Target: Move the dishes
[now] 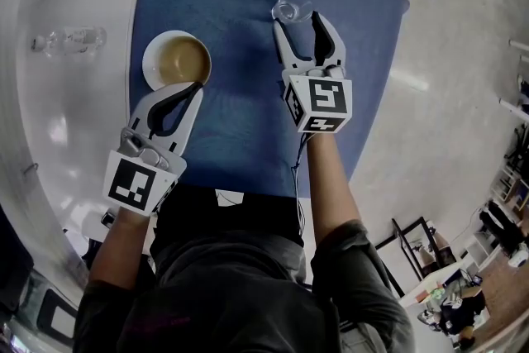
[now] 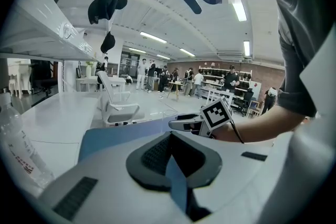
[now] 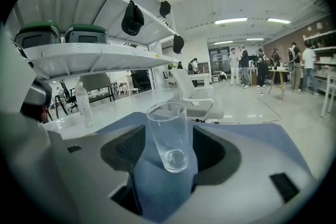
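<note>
A clear empty glass stands upright near the far edge of the blue mat. My right gripper is open, with the glass between its fingers and a gap on both sides. A white bowl with a brownish inside sits on the mat's left part. My left gripper is shut, its tip just beside the bowl's near right rim with nothing seen in it. The left gripper view shows its closed jaws and the right gripper's marker cube, but not the bowl.
A plastic water bottle lies on the white table left of the mat. White shelves rise at the left, and a white chair stands beyond the table. The mat's right edge runs along the table's edge above the floor.
</note>
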`<action>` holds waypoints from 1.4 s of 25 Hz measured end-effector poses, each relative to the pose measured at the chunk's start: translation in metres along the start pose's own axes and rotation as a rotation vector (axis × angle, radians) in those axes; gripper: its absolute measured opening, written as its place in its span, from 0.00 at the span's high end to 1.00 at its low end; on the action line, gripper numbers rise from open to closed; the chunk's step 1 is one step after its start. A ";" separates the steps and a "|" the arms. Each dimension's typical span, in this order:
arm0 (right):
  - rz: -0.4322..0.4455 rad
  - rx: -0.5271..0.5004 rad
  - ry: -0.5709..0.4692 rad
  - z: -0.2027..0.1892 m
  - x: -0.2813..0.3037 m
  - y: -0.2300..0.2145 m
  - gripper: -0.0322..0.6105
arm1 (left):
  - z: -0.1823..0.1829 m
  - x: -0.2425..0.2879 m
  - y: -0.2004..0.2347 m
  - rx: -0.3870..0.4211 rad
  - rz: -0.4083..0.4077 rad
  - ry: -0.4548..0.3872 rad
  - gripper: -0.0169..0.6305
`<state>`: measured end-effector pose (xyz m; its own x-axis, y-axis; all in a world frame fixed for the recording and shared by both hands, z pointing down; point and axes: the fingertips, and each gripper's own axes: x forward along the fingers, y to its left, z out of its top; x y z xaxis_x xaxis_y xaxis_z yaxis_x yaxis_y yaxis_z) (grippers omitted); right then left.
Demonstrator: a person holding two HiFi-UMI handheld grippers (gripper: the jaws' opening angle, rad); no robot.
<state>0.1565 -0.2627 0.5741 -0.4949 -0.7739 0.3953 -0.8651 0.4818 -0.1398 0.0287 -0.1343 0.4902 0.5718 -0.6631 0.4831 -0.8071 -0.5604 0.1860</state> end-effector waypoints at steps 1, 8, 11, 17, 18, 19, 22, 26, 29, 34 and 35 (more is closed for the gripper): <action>0.002 0.002 -0.003 -0.001 0.002 -0.001 0.53 | -0.001 0.001 0.002 0.008 -0.001 -0.004 0.98; 0.018 -0.004 -0.023 -0.002 0.017 0.002 0.52 | -0.008 0.005 0.006 0.006 -0.010 0.002 0.98; 0.020 -0.011 -0.027 -0.001 0.023 0.002 0.52 | -0.013 0.005 0.007 -0.007 -0.009 0.021 0.98; 0.021 -0.033 -0.027 0.003 0.029 0.000 0.52 | -0.012 0.008 0.013 0.016 -0.005 -0.013 0.98; 0.017 -0.034 -0.028 0.004 0.029 -0.001 0.52 | -0.014 0.008 0.013 0.012 -0.005 -0.006 0.98; 0.012 -0.035 -0.028 0.004 0.029 -0.001 0.52 | -0.015 0.007 0.013 0.007 -0.005 0.003 0.98; 0.000 -0.039 -0.028 0.004 0.030 -0.002 0.52 | -0.017 0.005 0.015 0.008 -0.005 0.004 0.98; -0.007 -0.047 -0.025 0.005 0.028 -0.002 0.52 | -0.016 0.001 0.015 0.000 -0.001 0.000 0.98; -0.015 -0.053 -0.021 0.006 0.027 -0.001 0.52 | -0.012 -0.003 0.015 -0.005 0.001 -0.005 0.98; -0.020 -0.041 -0.015 0.006 0.027 -0.002 0.52 | -0.011 -0.005 0.015 -0.001 0.004 -0.015 0.98; -0.020 -0.039 -0.015 0.007 0.026 -0.002 0.52 | -0.009 -0.006 0.015 0.003 0.004 -0.021 0.98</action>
<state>0.1446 -0.2864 0.5786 -0.4790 -0.7893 0.3840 -0.8710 0.4819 -0.0960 0.0118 -0.1345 0.4984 0.5716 -0.6756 0.4656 -0.8089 -0.5590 0.1820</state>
